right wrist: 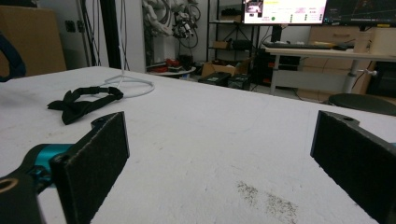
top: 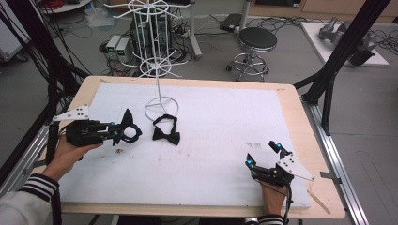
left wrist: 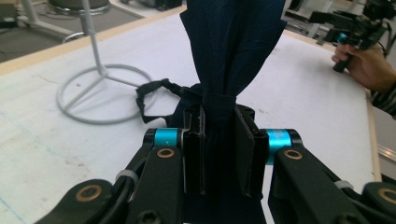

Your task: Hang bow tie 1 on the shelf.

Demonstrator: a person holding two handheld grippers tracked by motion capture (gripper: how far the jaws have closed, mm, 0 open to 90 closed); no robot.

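My left gripper (top: 117, 134) hovers over the left part of the white mat, shut on a dark navy bow tie (top: 129, 125). In the left gripper view the pads (left wrist: 195, 154) pinch the tie's knot, and its cloth (left wrist: 229, 42) stands up above the gripper (left wrist: 219, 140). A second black bow tie (top: 166, 133) with its strap lies flat on the mat just right of it, also seen as the tie (right wrist: 79, 103) and the strap (left wrist: 152, 93). My right gripper (top: 262, 153) rests near the front right of the mat, open with nothing between its pads (right wrist: 100, 154).
A white wire display stand (top: 158, 79) rises from a ring base (top: 162, 107) at the back of the mat, close behind the lying tie. The white mat (top: 225, 126) covers a wooden table (top: 300, 108). A stool (top: 257, 40) and cables are on the floor beyond.
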